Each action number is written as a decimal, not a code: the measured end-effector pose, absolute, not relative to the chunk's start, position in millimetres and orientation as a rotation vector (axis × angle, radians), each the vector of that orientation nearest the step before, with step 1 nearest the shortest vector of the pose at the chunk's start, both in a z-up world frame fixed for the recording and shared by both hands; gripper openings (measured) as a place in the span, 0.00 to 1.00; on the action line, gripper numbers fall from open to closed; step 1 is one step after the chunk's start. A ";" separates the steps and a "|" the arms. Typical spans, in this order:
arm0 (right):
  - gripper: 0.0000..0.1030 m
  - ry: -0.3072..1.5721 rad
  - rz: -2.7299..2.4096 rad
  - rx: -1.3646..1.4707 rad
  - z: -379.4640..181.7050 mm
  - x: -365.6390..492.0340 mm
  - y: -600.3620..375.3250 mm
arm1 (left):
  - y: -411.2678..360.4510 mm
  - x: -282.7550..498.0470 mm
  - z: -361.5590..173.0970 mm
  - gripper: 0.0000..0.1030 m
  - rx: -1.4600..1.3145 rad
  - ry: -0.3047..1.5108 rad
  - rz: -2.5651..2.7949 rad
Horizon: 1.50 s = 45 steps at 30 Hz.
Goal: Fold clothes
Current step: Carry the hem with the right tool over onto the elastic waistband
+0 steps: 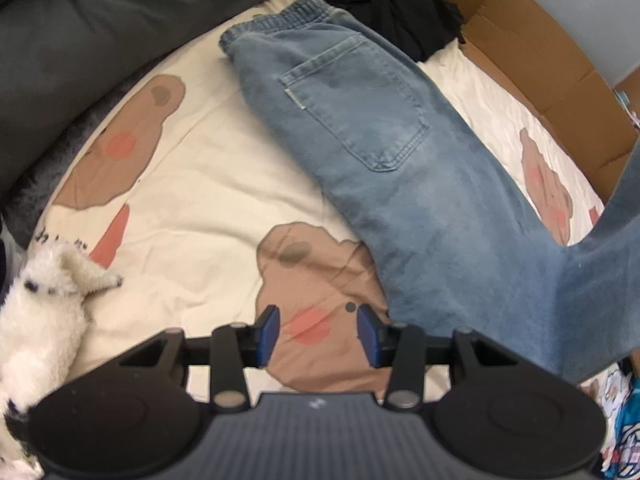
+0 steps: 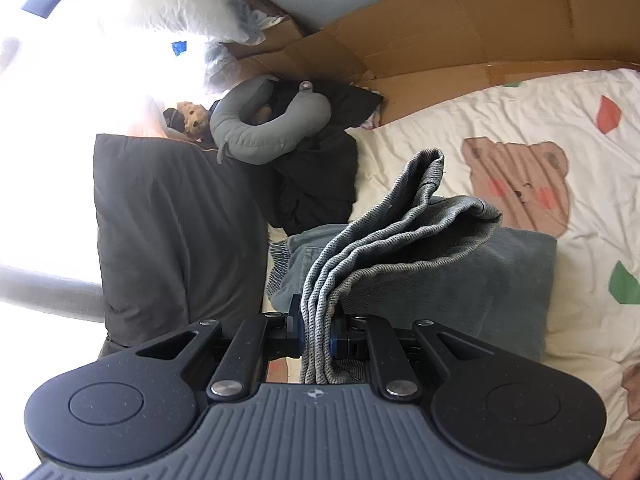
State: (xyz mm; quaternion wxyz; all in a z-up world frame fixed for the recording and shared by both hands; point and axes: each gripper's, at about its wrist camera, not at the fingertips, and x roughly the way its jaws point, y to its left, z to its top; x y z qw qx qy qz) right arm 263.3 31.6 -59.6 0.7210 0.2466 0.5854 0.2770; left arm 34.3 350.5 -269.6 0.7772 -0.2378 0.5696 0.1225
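A pair of blue jeans [image 1: 400, 160] lies on the cream bear-print bedsheet [image 1: 192, 208], waistband at the far end and back pocket up. The leg end rises off the bed at the right of the left wrist view. My left gripper [image 1: 318, 334] hangs open over the sheet, just left of the jeans, nothing between its blue pads. In the right wrist view my right gripper [image 2: 316, 332] is shut on the bunched leg hems of the jeans [image 2: 384, 240], lifted and doubled back over the rest of the garment.
A dark grey pillow [image 2: 172, 240], a grey neck pillow [image 2: 264, 128] and black clothing [image 1: 392, 0] lie at the head of the bed. Flattened cardboard [image 1: 540, 68] lines the far side. A white plush toy [image 1: 40, 320] lies at the left.
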 end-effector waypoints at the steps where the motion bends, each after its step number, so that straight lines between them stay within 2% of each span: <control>1: 0.09 1.296 0.617 0.548 -60.9 264.6 36.7 | 352.0 32.8 -271.2 0.44 -0.516 1.237 0.265; 24: 0.09 1.374 0.756 0.598 -93.8 284.4 131.5 | 387.0 24.4 -275.6 0.45 -0.609 1.217 0.330; 28: 0.09 1.408 0.787 0.560 -109.0 287.6 151.2 | 389.2 20.9 -273.3 0.48 -0.638 1.180 0.328; 34: 0.09 1.459 0.798 0.574 -131.6 287.7 171.8 | 394.3 17.1 -277.7 0.48 -0.683 1.171 0.336; 45: 0.10 1.434 0.795 0.590 -180.8 297.4 213.6 | 405.3 31.6 -283.6 0.49 -0.700 1.103 0.335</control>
